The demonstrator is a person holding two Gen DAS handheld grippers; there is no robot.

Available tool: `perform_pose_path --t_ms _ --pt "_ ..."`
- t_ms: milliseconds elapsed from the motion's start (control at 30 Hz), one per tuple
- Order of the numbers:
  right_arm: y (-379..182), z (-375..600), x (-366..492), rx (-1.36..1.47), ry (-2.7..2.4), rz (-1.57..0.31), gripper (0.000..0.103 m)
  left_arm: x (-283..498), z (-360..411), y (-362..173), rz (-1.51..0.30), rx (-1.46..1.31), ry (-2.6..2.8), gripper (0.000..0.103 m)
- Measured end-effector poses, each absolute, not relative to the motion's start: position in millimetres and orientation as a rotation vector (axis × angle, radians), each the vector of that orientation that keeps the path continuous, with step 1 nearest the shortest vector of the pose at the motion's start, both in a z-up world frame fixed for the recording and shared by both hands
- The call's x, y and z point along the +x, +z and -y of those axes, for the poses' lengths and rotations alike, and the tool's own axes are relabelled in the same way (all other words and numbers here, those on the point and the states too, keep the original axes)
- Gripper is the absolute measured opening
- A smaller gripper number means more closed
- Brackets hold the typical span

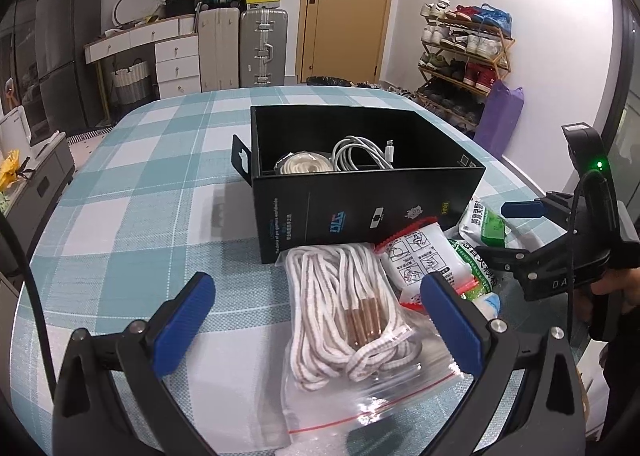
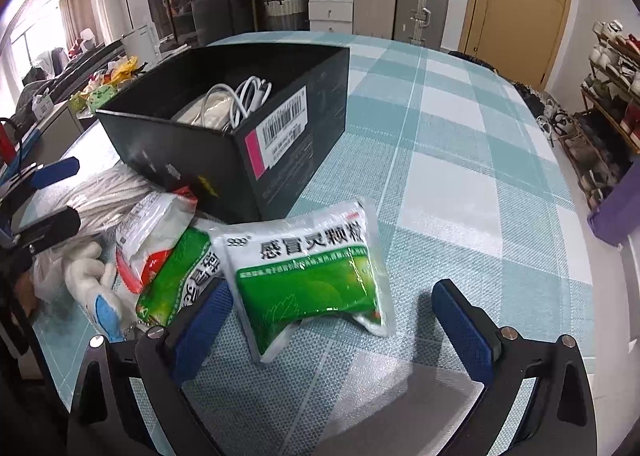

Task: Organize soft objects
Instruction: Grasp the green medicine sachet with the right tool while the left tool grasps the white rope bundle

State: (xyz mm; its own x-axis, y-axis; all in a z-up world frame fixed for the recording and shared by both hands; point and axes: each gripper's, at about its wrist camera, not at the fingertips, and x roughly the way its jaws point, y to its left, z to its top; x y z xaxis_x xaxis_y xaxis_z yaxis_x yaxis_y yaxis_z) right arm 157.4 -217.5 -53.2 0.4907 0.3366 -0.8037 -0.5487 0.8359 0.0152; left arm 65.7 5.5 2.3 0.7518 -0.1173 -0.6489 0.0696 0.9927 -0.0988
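Early going, I'd say: the black box (image 1: 360, 192) holds only a white cable (image 1: 360, 154) and a cream coil (image 1: 304, 165). Left gripper (image 1: 316, 324) spread, empty, over the bagged striped rope (image 1: 344, 312) at the box's six o'clock. Right gripper (image 2: 332, 316) spread around the glossy green sachet (image 2: 308, 276). Other packets wait at its nine o'clock.

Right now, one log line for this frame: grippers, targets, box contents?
left gripper: open, over bagged rope | right gripper: open, around green sachet | black box: white cable, cream coil inside
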Motion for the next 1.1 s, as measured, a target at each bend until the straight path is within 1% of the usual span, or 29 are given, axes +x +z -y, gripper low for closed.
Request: perform_pose_path --t_ms 33,100,233,267,333,367,400,500,933,1033,1100 --pt "-52.7 217.4 157.2 -0.254 0.546 -0.908 0.1 65.1 -4.5 2.0 -0.712 -0.065 -0.102 0.103" --pt "-52.7 216.7 156.6 -0.25 0.561 -0.911 0.09 64.9 -3.6 1.9 -0.71 -0.06 -0.102 0.103" --pt "-52.2 215.9 155.6 -0.248 0.566 -0.907 0.079 64.3 -3.0 1.4 -0.71 -0.059 -0.103 0.103" --pt "-51.5 215.3 154.1 -0.253 0.572 -0.902 0.074 64.5 -3.0 1.2 -0.712 -0.06 -0.104 0.103" --pt "-50.4 215.4 152.8 -0.256 0.577 -0.9 0.069 64.3 -2.3 1.6 -0.714 -0.062 -0.105 0.103" --pt "-49.8 215.8 152.3 -0.256 0.579 -0.897 0.064 64.4 -2.1 1.6 -0.716 -0.062 -0.106 0.103" --pt "-49.5 216.3 151.4 -0.256 0.58 -0.895 0.061 64.6 -2.0 1.6 -0.717 -0.062 -0.106 0.103" --pt "-48.6 216.7 148.2 -0.266 0.602 -0.889 0.055 64.9 -1.2 1.5 -0.718 -0.06 -0.106 0.103" --pt "-32.5 223.0 137.2 -0.276 0.602 -0.833 0.054 70.0 -1.2 -1.9 -0.74 -0.057 -0.101 0.103" --pt "-30.9 224.3 137.6 -0.273 0.6 -0.829 0.054 72.0 0.8 -3.6 -0.753 -0.049 -0.106 0.1" --pt "-30.2 225.3 137.7 -0.271 0.6 -0.825 0.054 73.5 2.4 -5.9 -0.768 -0.045 -0.118 0.092"
